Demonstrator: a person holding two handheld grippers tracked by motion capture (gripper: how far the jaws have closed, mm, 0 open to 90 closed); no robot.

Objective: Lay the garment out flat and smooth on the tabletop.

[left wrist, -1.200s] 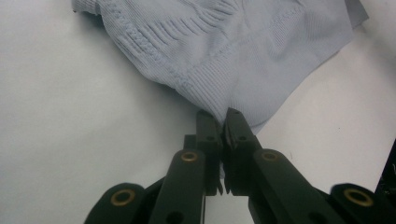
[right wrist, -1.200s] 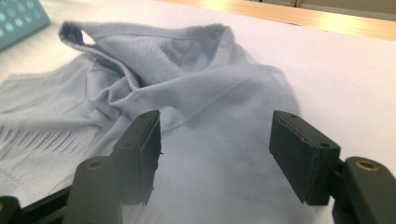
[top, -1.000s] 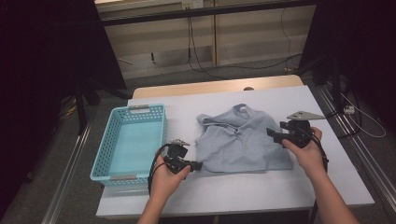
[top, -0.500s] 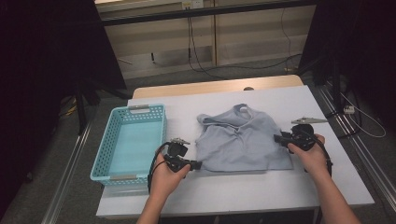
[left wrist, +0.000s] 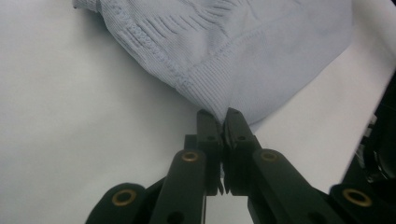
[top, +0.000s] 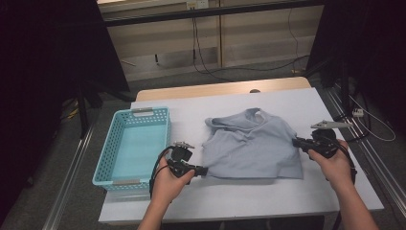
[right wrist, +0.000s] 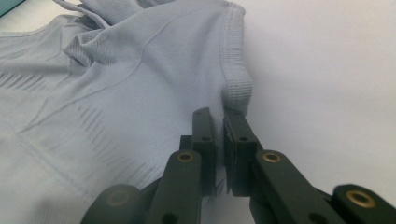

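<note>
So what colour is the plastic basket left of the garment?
Light turquoise lattice plastic basket, clearest in the high view.

Blue basket [top: 134,143] on white table [top: 306,103], cables [top: 206,52] behind.

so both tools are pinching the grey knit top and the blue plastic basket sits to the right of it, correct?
Not quite: the high view shows the blue plastic basket to the left of the grey knit top, not the right. The left tool and right tool do pinch its edges.
</note>
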